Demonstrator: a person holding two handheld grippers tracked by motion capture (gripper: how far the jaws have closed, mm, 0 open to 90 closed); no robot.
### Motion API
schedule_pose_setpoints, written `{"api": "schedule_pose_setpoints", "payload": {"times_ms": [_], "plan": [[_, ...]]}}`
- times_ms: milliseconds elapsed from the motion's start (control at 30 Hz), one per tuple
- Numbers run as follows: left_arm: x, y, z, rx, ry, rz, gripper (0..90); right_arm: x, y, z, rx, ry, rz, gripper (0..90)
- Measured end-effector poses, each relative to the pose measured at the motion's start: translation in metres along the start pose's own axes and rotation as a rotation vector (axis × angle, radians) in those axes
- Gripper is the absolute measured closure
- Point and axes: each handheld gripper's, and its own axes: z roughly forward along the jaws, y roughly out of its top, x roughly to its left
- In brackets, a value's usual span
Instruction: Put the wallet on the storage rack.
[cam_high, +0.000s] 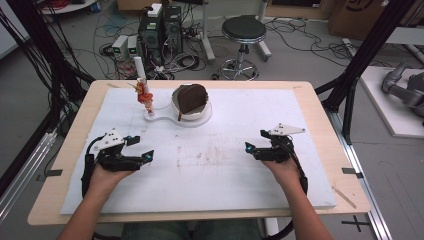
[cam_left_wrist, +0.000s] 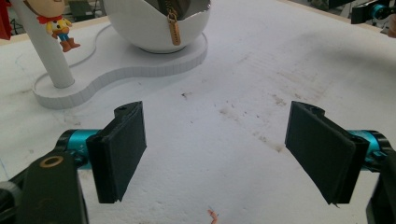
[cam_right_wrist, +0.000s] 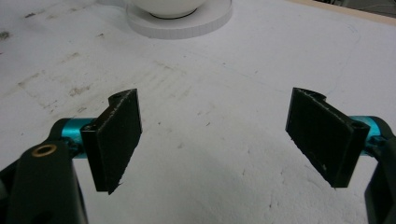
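A white stand (cam_high: 165, 119) lies at the back of the white mat. On it sits a white bowl (cam_high: 201, 111) holding a brown zippered pouch (cam_high: 190, 97), whose gold zipper pull (cam_left_wrist: 173, 29) hangs over the bowl's rim (cam_left_wrist: 154, 32). A white post (cam_high: 140, 70) on the stand carries a small cowboy figure (cam_high: 144, 95), (cam_left_wrist: 58, 23). My left gripper (cam_high: 141, 148), (cam_left_wrist: 217, 154) hovers open over the mat at the front left, nothing between its jaws. My right gripper (cam_high: 255, 141), (cam_right_wrist: 215, 140) is open at the front right, also empty.
The white mat (cam_high: 220, 165) covers most of the wooden table (cam_high: 320, 115). A small pinkish scrap (cam_left_wrist: 213, 216) lies on the mat just below my left gripper. A black stool (cam_high: 243, 31), computer boxes (cam_high: 160, 30) and cables stand on the floor behind the table.
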Motion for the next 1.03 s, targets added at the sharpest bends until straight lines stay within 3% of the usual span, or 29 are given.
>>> {"api": "schedule_pose_setpoints", "payload": {"times_ms": [133, 400, 500, 567, 933, 1033], "plan": [[0.003, 0.000, 0.000, -0.025, -0.007, -0.036, 20.4, -0.001, -0.002, 0.000, 0.012, -0.002, -0.003, 18.5], [0.008, -0.004, 0.000, -0.022, -0.003, -0.058, 20.4, -0.001, -0.002, -0.002, 0.016, -0.015, -0.003, 18.6], [0.011, -0.006, 0.001, -0.007, -0.026, -0.114, 20.4, -0.002, -0.003, -0.002, 0.020, -0.015, -0.003, 18.5], [0.011, -0.008, 0.002, -0.005, -0.020, -0.121, 20.4, -0.001, -0.003, -0.002, 0.022, -0.014, -0.003, 18.6], [0.013, -0.009, 0.004, 0.019, 0.006, -0.120, 20.4, -0.001, -0.003, -0.002, 0.022, -0.015, -0.007, 18.5], [0.013, -0.007, 0.004, 0.017, 0.007, -0.097, 20.4, 0.000, -0.003, -0.002, 0.020, -0.016, -0.007, 18.5]]}}
